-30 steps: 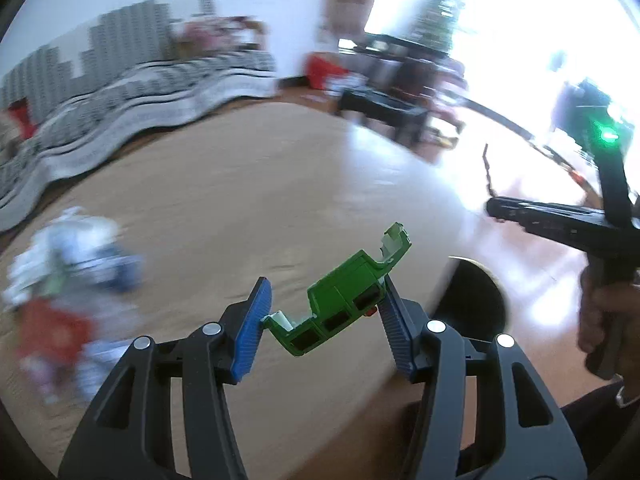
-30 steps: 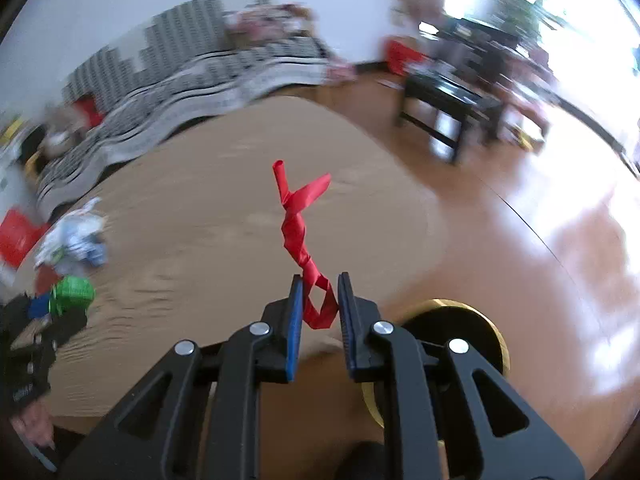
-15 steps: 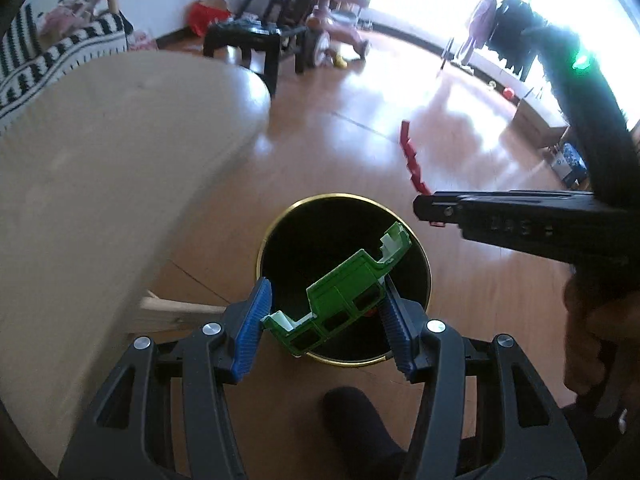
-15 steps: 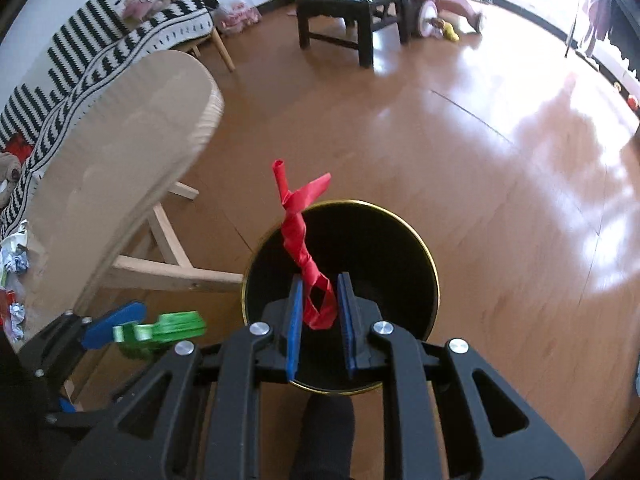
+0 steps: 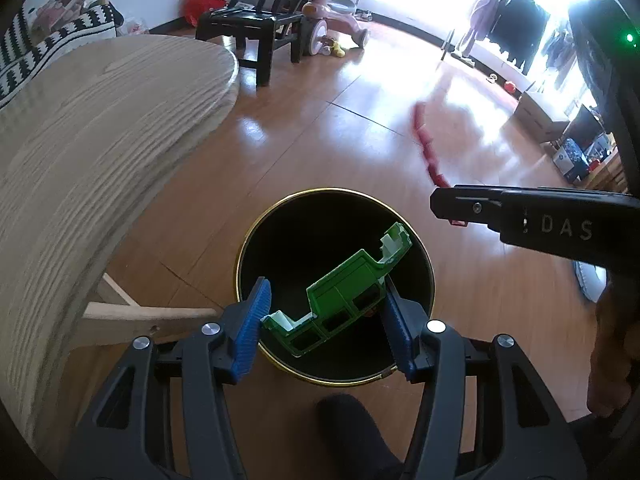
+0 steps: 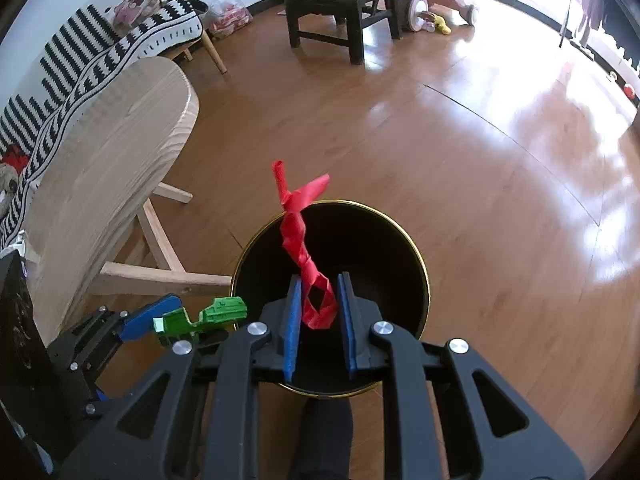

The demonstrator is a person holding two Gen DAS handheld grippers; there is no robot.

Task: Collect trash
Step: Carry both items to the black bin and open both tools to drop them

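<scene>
Over black bin (image 5: 256, 236), green scrap (image 5: 340, 296) spanning left gripper (image 5: 326, 326), right gripper (image 6: 318, 316) pinching red strip (image 6: 298, 236)

Two grippers (image 5: 326, 320) (image 6: 318, 316), one bin (image 6: 400, 240), one green carton (image 5: 340, 292), one red wrapper (image 6: 298, 232).

My grippers are black with bright blue pads (image 5: 253, 322). The plastic scrap (image 5: 340, 296) is bright green with white bits, the twisted ribbon (image 6: 304, 248) plain red. Bin (image 6: 416, 248) is black inside with a gold rim. Pale woodgrain table (image 5: 80, 152), black-and-white zigzag throw (image 6: 100, 40), orangey wood floor (image 6: 440, 152).
</scene>
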